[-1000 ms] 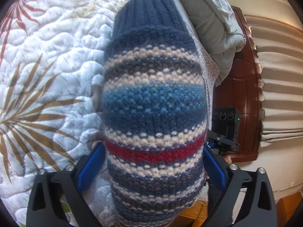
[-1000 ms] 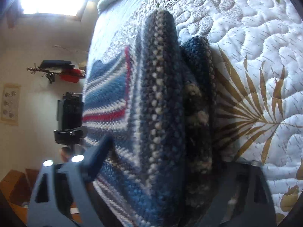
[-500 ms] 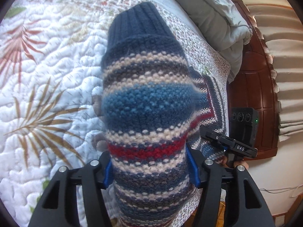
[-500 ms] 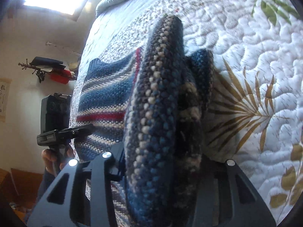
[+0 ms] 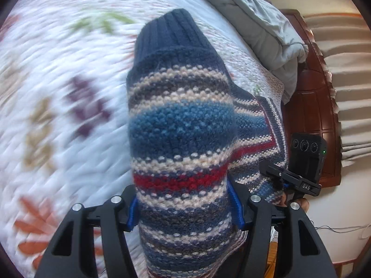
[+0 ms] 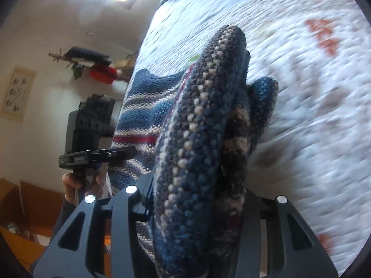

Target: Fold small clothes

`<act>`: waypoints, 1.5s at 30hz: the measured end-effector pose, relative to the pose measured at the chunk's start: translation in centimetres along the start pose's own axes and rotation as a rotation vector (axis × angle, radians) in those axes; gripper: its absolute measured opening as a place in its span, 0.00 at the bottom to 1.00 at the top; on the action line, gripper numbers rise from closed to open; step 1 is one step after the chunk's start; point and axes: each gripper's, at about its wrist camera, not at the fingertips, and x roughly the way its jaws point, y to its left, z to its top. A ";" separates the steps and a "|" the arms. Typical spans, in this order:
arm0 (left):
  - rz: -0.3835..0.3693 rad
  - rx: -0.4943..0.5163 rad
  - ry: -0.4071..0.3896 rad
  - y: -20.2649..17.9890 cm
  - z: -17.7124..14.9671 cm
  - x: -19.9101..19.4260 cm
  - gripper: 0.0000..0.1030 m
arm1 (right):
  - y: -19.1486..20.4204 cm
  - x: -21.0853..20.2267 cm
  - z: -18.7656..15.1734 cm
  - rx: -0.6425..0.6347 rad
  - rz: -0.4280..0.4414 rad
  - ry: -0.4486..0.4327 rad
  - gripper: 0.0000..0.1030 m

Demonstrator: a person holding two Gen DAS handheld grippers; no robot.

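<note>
Your quilted bedspread (image 5: pixel 58 92) fills both views, blurred. Above it hangs the striped knit sweater (image 5: pixel 180 134): your left wrist view shows a sleeve face-on, navy cuff away from the camera; your right wrist view shows a bunched fold edge-on, body panel behind. Left gripper (image 5: pixel 185 210) is clamped on the sleeve. Right gripper (image 6: pixel 199 199) pinches the fold. Only the left view shows the grey duvet (image 5: pixel 262 23).
</note>
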 end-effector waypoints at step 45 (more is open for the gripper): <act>-0.061 0.187 -0.410 9.0 -17.1 -8.6 0.80 | 6.2 10.0 -3.7 -0.036 -0.179 -0.118 0.26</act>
